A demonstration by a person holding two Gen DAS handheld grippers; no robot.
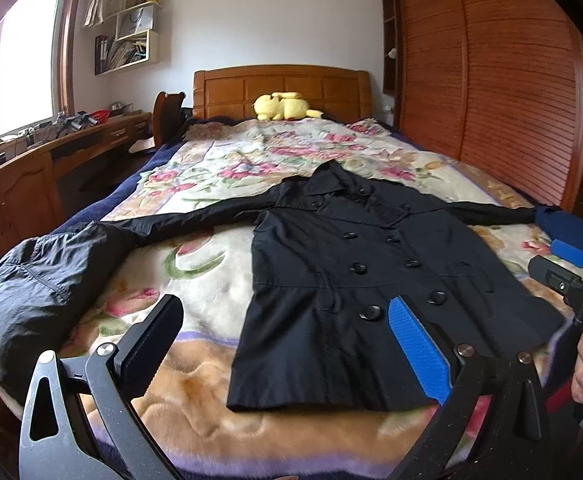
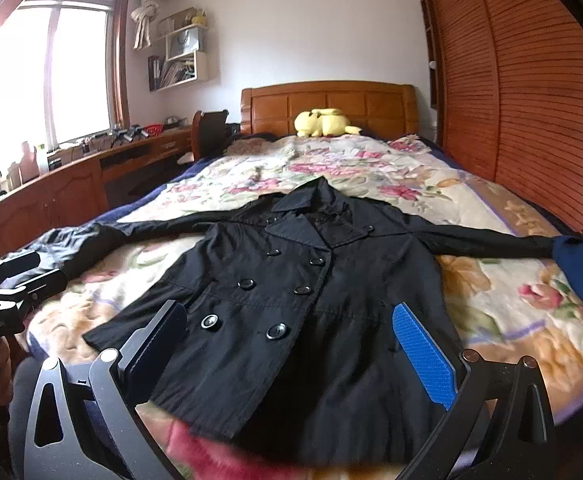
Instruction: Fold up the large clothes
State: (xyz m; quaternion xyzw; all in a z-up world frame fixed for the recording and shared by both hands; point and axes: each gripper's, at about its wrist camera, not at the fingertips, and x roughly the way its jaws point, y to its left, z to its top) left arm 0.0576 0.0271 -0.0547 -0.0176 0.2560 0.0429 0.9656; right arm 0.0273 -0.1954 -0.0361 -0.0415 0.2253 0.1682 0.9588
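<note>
Reading "DA" on right tool (image 1: 571, 264) beside coat (image 1: 371, 260).

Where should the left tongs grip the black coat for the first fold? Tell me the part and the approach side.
Probably the cuff end of the coat's left-hand sleeve, approached from the bed's left edge: it lies stretched out flat, clear of the body, nearest the open left tongs.

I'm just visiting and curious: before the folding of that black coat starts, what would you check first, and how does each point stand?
1. Black coat lies flat, front up, buttoned: ok.
2. Both sleeves spread out sideways: ok.
3. Left hand-held gripper open, holding nothing: ok.
4. Right hand-held gripper open, holding nothing: ok.
5. Grey garment touching the coat's sleeve end: not ok.
6. Hem free of wrinkles: cannot tell, blurred.
</note>
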